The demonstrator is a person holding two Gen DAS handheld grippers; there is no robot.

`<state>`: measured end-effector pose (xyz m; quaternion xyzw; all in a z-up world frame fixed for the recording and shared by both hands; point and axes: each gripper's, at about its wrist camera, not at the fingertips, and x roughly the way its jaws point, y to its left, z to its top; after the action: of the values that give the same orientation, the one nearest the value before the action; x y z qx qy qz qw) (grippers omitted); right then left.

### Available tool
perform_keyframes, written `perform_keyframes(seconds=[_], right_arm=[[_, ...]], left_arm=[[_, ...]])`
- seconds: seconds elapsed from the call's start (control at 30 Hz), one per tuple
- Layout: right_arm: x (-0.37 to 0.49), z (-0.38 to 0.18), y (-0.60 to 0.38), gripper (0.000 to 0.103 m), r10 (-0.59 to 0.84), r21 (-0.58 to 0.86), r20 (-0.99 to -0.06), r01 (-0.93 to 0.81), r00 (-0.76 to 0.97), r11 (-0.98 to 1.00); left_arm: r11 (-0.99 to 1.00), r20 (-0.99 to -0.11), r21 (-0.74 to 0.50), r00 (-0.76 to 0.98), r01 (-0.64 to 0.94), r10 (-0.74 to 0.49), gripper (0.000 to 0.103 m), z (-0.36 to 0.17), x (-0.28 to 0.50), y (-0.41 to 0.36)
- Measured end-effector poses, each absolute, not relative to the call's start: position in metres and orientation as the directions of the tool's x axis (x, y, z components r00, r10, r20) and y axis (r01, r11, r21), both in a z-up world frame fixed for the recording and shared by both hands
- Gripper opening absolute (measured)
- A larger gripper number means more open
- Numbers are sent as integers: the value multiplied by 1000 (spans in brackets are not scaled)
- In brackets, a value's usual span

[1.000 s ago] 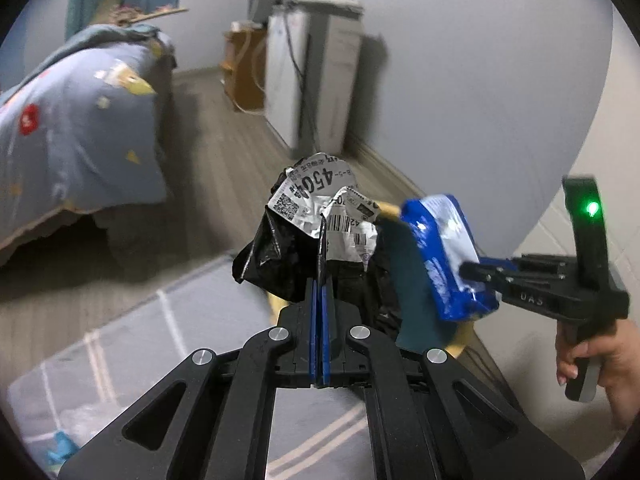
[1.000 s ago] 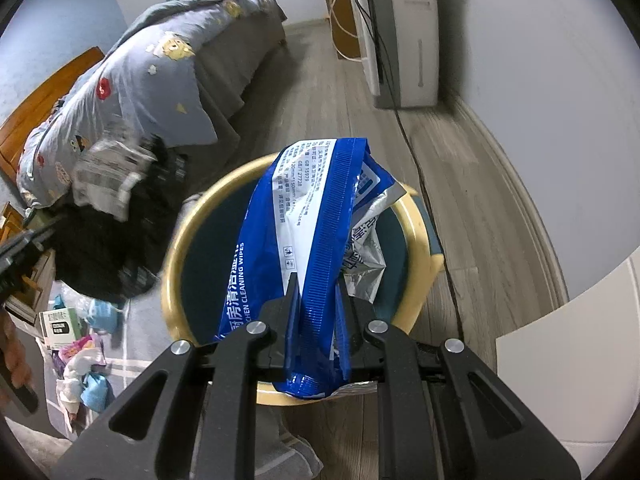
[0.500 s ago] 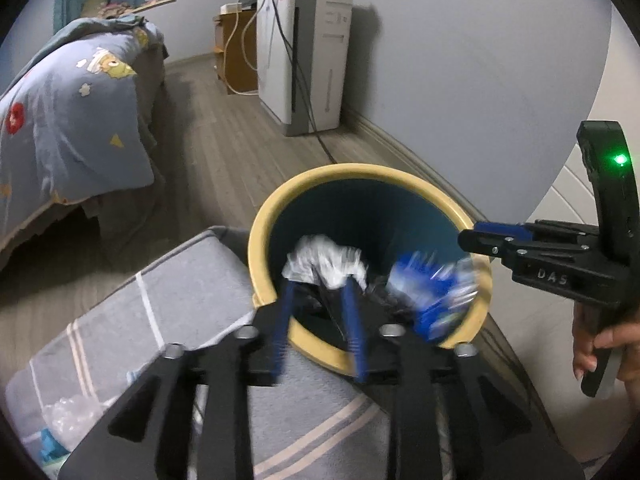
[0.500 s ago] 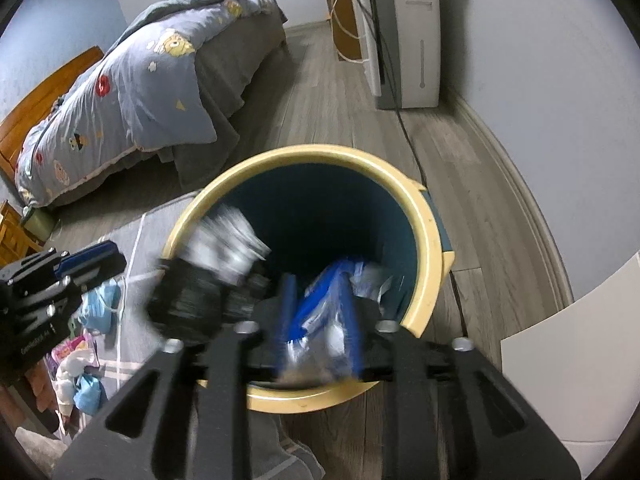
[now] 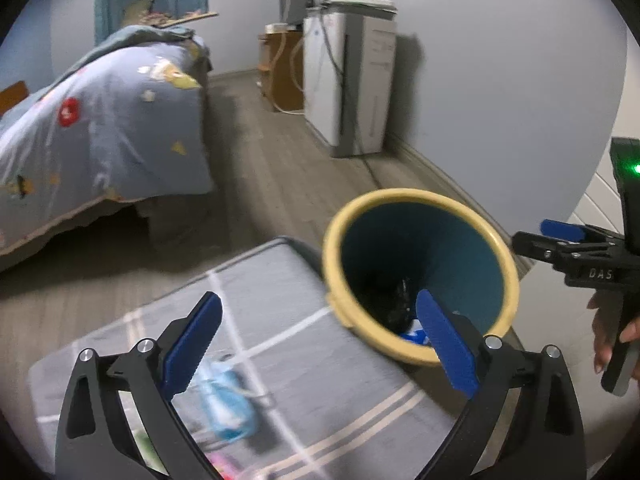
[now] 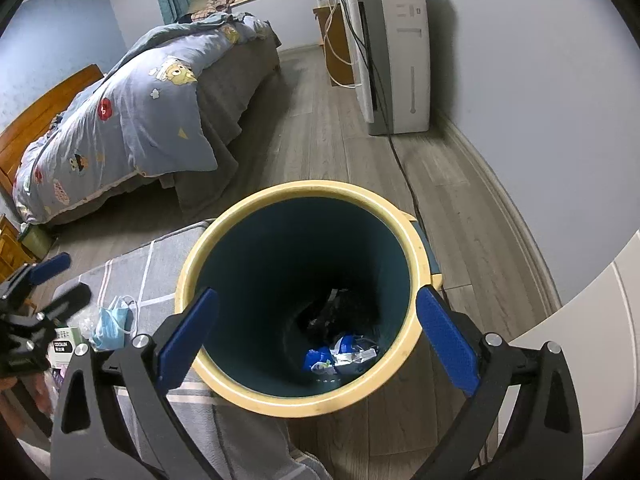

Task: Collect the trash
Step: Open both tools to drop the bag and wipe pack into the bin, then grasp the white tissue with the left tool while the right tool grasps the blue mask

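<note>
While both tools hang above the floor, the right gripper (image 6: 316,328) sits directly over the trash bin (image 6: 416,248), its blue-padded fingers (image 6: 446,342) spread wide on either side of the yellow rim with nothing between them. The left gripper (image 5: 320,344) is likewise released and empty, its fingers (image 5: 194,340) apart; it hangs over the grey striped rug (image 5: 280,280), just left of the bin (image 5: 508,280).

Down at the bottom of the dark teal interior lies the trash: a blue wipes packet (image 6: 320,358) crumpled against silvery foil, and just behind it a black bag (image 6: 344,308) with a pale label whose print is too small to read. In the left wrist view only a sliver of the blue packet (image 5: 414,334) and the black bag (image 5: 384,300) show past the near rim.

On the body of the right gripper (image 5: 560,240), seen at the edge of the left wrist view, the white letters "DAS" are legible below a green light, and the hand (image 5: 612,336) grips its handle.

More litter remains on the rug: a light blue face mask (image 6: 110,322) with its ear loops out, and beside it a small box (image 6: 64,346) with a black label panel; its white lettering cannot be made out. The mask (image 5: 228,404) appears blurred in the left wrist view.
</note>
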<state>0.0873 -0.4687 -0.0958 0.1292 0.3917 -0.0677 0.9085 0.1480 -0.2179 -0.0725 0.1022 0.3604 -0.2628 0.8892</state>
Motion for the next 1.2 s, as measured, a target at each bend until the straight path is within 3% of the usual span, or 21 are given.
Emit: perform_keyframes(seconds=[0.47,0.7,1.2], right_arm=[[89,-67,-415,97,25,173,-705,139,708,975],[103,-65,-361,97,68,152,-716,60,695,987],[129,-93,-253,97,127,94,-772,-86,622,992]], left_arm=[[922,-660,50,705,384,-258,98,-9,130,-81],[961,-672,25,716,275,-188,98,-22,122,-19],[976,-742,56,663,210,-101,98,-78,107,60]])
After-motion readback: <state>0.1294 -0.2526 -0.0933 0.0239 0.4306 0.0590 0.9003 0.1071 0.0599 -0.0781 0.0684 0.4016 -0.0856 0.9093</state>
